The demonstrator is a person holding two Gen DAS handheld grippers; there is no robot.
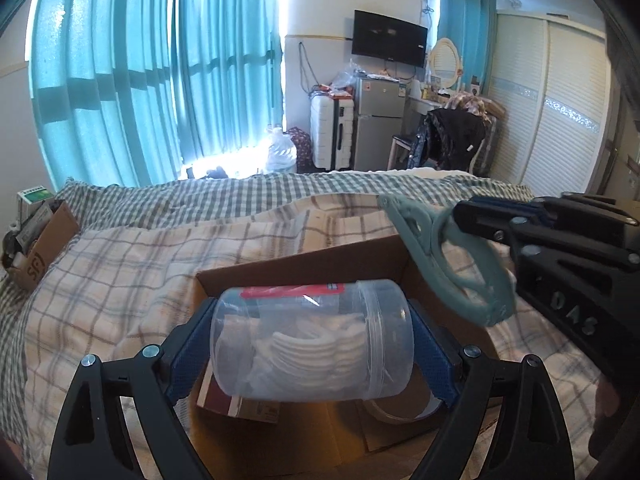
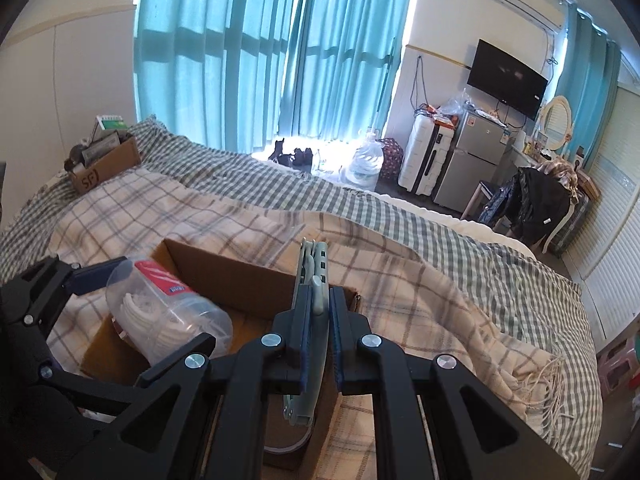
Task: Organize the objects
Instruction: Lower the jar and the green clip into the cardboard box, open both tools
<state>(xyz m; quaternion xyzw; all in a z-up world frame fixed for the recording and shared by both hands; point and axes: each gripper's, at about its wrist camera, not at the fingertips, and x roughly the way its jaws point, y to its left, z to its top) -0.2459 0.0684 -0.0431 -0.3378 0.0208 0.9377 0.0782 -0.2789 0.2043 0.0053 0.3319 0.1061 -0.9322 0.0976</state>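
My left gripper (image 1: 312, 340) is shut on a clear plastic jar (image 1: 312, 336) with a red label and white cotton pads inside, held sideways above an open cardboard box (image 1: 304, 258) on the bed. The jar also shows in the right wrist view (image 2: 168, 320), with the box (image 2: 224, 272) under it. My right gripper (image 2: 320, 320) is shut on a grey-green plastic clip (image 2: 314, 276), held edge-on over the box's right side. In the left wrist view the clip (image 1: 448, 256) hangs from the right gripper (image 1: 480, 222) above the box's right edge.
A roll of tape (image 1: 404, 410) and a dark red booklet (image 1: 224, 400) lie in the box. A plaid blanket (image 2: 440, 280) covers the bed. A second cardboard box (image 2: 104, 168) with items sits at the bed's far left. A fridge (image 2: 468, 160), a suitcase (image 2: 424, 156) and a wardrobe (image 1: 560, 112) stand beyond.
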